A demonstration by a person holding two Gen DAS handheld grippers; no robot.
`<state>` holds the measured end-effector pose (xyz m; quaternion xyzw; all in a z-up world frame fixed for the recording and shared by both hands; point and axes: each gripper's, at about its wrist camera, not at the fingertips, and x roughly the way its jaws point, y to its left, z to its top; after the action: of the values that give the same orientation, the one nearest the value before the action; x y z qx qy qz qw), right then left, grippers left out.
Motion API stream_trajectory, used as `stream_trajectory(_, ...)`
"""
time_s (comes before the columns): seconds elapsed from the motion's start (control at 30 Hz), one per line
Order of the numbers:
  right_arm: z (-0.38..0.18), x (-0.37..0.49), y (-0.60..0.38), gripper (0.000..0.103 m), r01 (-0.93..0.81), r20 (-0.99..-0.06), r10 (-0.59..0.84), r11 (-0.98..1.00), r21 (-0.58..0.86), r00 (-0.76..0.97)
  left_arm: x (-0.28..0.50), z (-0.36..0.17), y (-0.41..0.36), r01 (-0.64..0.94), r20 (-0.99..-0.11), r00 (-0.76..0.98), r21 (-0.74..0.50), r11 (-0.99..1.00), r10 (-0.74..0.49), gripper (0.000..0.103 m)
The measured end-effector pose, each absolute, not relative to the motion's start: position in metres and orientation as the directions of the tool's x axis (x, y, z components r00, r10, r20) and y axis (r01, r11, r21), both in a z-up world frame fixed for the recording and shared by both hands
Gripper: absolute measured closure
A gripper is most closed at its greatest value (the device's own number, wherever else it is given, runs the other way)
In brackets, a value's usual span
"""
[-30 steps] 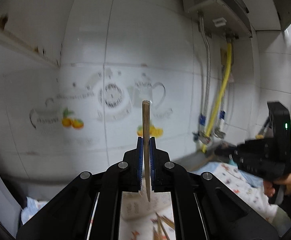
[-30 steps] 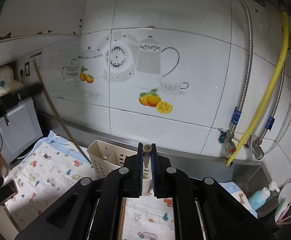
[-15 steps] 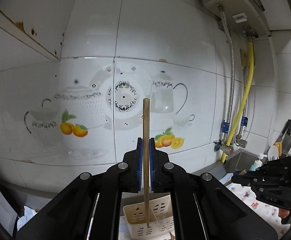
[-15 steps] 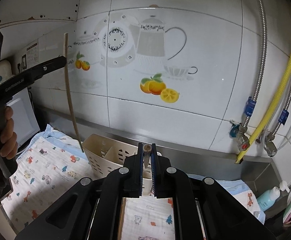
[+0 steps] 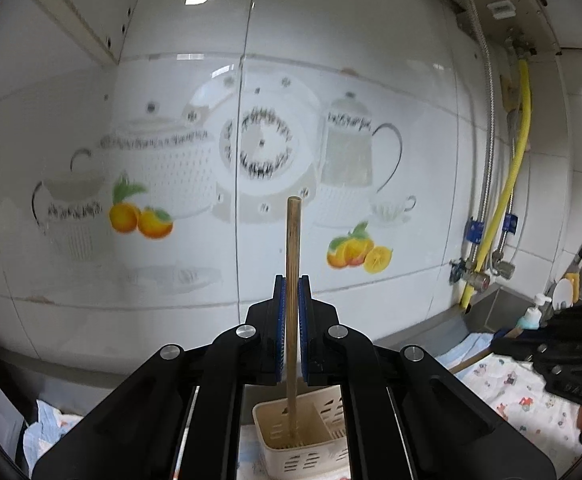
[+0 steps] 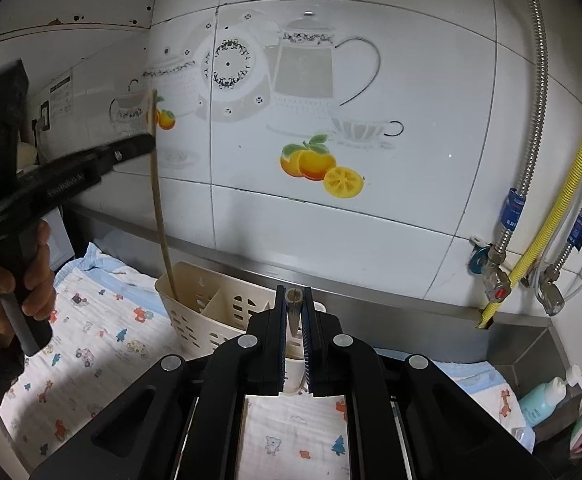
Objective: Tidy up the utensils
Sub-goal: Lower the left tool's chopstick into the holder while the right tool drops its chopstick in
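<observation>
Here, from the two grippers outward:

Left gripper [image 5: 290, 300]: jaws pressed together on a long wooden chopstick [image 5: 292, 280], gripped around the middle of its length; the stick stands nearly upright, its top end well above the pads.
Chopstick's lower end: inside the cream slotted utensil basket [image 5: 275, 420], in the compartment at its left end as the right wrist view shows it [image 6: 171, 276]; whether the tip touches the bottom I cannot tell.
Right gripper [image 6: 294, 308]: jaws likewise closed, pinching a short wooden end, seemingly a second chopstick [image 6: 293, 300], seen end-on; its length is hidden behind the fingers.
Basket's place: on the printed cloth [image 6: 91, 336], near the back edge of the counter, just beside the steel ledge [image 6: 371, 288] under the tiled wall.
Handling, as a judgement: the sticks are light, thin and stiff, with smooth round sides, so they can pivot or slide between flat pads; a hold near the middle, square across the stick, suits them best.
Basket, as a judgement: light plastic and unanchored, so a stick pushed against its wall could shove or tip it.
Beyond: a yellow hose [image 6: 563, 176] and steel pipes at the right of the wall.
</observation>
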<state>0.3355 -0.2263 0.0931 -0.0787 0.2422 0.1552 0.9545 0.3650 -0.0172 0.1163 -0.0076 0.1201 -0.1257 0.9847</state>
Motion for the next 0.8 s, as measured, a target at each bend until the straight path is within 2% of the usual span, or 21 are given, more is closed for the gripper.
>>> stream_trajectory(0.8,0.099,0.33,-0.227,0.096,-0.316,-0.471,0.229,0.942,-0.116,0.852,0.384,0.056,-0.019,0.234,-0.392,0.888,-0.069,0.97,-0.242,0.098)
